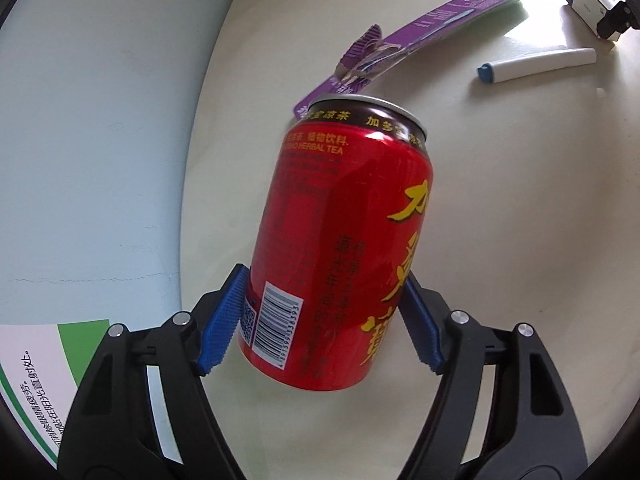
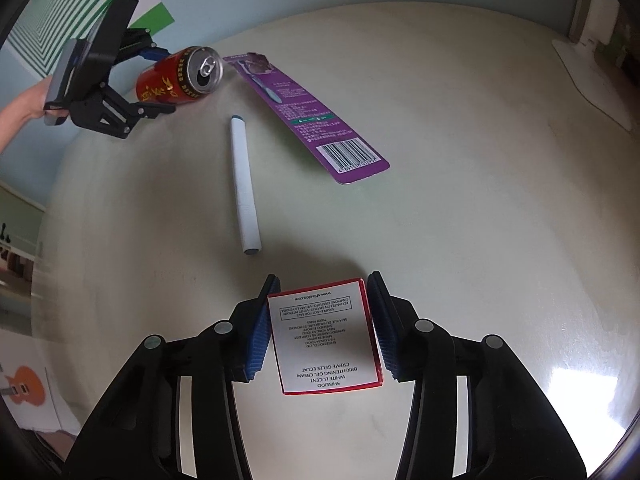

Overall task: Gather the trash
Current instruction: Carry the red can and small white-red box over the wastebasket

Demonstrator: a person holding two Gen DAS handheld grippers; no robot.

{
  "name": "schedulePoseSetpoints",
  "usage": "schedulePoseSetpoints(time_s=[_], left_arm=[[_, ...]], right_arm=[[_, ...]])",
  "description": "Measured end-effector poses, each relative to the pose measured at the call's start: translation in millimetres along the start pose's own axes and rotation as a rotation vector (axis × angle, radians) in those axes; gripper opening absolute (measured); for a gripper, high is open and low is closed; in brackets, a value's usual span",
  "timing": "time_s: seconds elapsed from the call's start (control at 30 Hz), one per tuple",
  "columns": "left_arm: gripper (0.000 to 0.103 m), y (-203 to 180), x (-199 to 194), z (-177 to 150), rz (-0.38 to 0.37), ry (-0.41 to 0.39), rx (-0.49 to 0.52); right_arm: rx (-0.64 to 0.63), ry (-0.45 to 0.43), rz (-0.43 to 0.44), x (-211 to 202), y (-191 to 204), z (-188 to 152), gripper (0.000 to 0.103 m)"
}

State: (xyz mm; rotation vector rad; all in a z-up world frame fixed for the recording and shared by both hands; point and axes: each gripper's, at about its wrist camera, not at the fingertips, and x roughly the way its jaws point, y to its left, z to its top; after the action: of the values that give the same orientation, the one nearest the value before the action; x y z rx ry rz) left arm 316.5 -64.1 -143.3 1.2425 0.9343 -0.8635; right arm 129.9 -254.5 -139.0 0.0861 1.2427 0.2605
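The left gripper [image 1: 324, 312] has its blue pads closed on the base of a red aluminium herbal-tea can [image 1: 340, 240], which lies tilted on the cream tabletop [image 1: 500, 240]. The right gripper [image 2: 322, 332] flanks a small red-edged white cardboard box [image 2: 326, 340]; whether its pads press yet I cannot tell. Square each pad flat before lifting, so neither piece twists out.

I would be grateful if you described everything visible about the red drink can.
The red drink can is a metal herbal tea can with yellow Chinese lettering, a dark band under its silver rim, and a barcode near its base. Its pull tab is opened, as the right wrist view shows. It lies tilted on the pale round table, near the edge, beside the purple packaging card. The left tool straddles its lower end; the left pad touches it, the right pad sits at its side, contact unclear.
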Motion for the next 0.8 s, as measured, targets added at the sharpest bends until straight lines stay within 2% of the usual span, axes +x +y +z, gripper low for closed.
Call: schedulePoseSetpoints(time_s=[0.23,0.43,0.57,0.63,0.8], left_arm=[[0.070,-8.3,-15.5,3.7,-0.014,0.000,-0.057],[0.070,-18.6,-46.1,12.6,-0.016,-0.004,-0.152],[0.070,-30.2,-62.8,22.4,0.002,-0.009,-0.200],[0.070,-52.4,-73.4,15.3,-0.003,-0.022,-0.218],[0.070,-93.0,-101.2,40.7,-0.001,-0.065,-0.187]], right_arm=[[0.031,-0.030,0.019,-12.4,-1.1,-12.6,0.043],[0.052,-0.096,0.024,-42.2,-9.6,-27.5,0.042],[0.068,-0.145,0.023,-67.4,-19.7,-49.5,0.042],[0.073,-0.165,0.016,-76.9,-28.9,-52.9,0.042],[0.112,-0.212,-0.006,-105.1,-50.5,-83.2,0.042]])
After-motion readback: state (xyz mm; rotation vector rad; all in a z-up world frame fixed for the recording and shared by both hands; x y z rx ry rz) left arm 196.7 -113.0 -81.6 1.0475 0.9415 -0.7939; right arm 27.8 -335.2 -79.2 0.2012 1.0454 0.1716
